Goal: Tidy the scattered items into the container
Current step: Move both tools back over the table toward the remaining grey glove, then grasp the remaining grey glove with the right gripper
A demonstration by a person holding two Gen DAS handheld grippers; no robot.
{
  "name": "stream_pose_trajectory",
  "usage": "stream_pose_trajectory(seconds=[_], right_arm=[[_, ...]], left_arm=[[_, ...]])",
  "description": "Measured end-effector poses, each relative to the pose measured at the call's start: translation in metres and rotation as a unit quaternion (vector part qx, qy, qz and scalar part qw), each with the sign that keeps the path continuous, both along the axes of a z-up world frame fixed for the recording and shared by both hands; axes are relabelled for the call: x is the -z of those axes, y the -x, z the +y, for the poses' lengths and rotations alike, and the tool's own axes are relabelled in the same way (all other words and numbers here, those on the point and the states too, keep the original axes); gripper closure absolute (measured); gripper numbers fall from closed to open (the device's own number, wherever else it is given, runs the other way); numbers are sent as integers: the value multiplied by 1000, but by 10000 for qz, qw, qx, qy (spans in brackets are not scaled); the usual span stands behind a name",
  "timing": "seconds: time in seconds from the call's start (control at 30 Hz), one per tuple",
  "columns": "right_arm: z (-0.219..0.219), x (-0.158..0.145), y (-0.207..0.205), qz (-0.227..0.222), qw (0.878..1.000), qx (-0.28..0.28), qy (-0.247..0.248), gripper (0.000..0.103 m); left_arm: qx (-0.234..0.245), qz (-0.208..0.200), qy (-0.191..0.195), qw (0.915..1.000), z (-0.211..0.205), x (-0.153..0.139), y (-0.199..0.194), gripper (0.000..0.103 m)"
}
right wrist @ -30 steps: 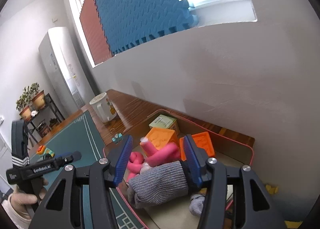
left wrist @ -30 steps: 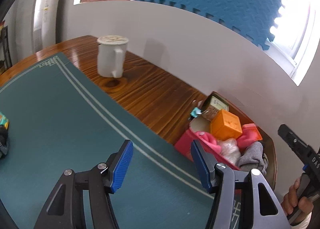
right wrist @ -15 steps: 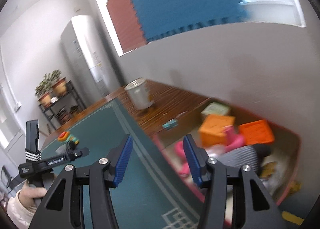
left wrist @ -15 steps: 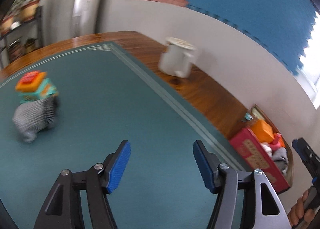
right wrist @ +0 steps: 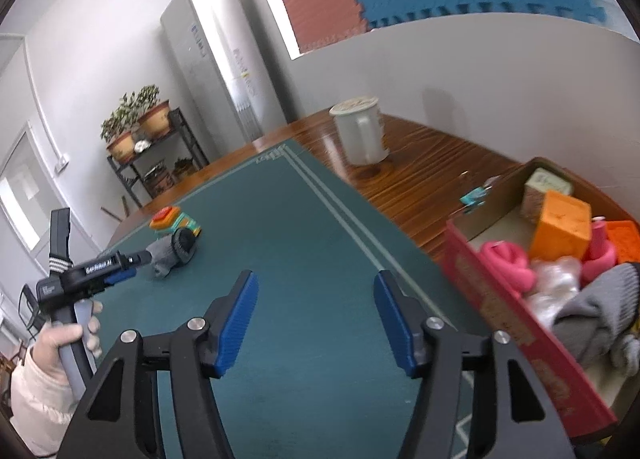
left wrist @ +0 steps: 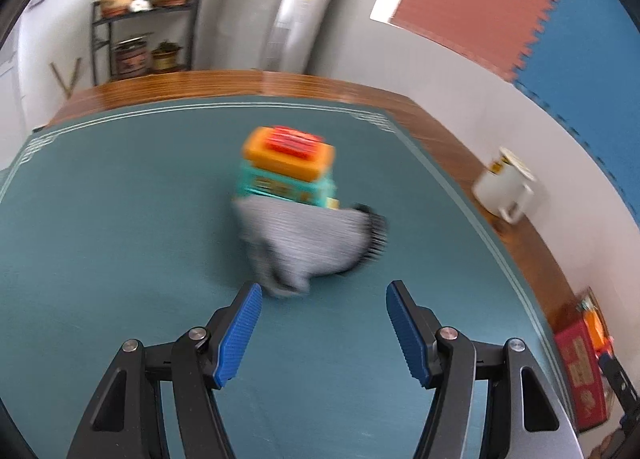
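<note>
Left gripper (left wrist: 323, 323) gapes before soft ribbed grey sock (left wrist: 308, 243).

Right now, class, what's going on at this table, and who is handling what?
A person is tidying loose items into the red box, which already holds blocks, pink pieces and a grey sock. The left tool, open and empty, is aimed at the grey sock on the green mat, next to a stacked toy. The right tool is open and empty near the box.
</note>
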State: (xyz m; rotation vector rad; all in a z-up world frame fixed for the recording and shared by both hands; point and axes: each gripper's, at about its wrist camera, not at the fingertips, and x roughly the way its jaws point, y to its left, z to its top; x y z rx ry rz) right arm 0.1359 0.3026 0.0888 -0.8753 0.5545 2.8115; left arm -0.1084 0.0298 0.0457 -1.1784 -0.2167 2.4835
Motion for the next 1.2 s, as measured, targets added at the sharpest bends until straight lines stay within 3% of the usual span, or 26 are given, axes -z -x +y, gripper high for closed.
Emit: stream_pose_trajectory(seconds=[0.13, 0.43, 0.5, 0.63, 1.0, 1.1, 1.2], right_arm=[[-8, 6, 9, -107, 9999, -80, -1, 38], [-10, 23, 24, -354, 9993, -92, 85, 38], [-9, 26, 28, -393, 9991, -85, 92, 38], [-9, 28, 36, -451, 9988, -108, 144, 38], [-23, 24, 84, -751, 9936, -699, 472, 38], [-36, 22, 107, -823, 9904, -931, 603, 38], [-57, 21, 134, -880, 9872, -1142, 679, 38]], left_arm=[[-174, -191, -94, 9996, -11, 13, 14, 37], [92, -418, -455, 9980, 1, 29, 28, 37], [218, -419, -468, 9978, 9, 29, 26, 36], [945, -496, -771, 9913, 26, 26, 10, 36], [732, 174, -793, 9940, -9, -24, -7, 36], [47, 372, -327, 9988, -40, -28, -1, 36], [-269, 433, -104, 9986, -61, -29, 8, 36]])
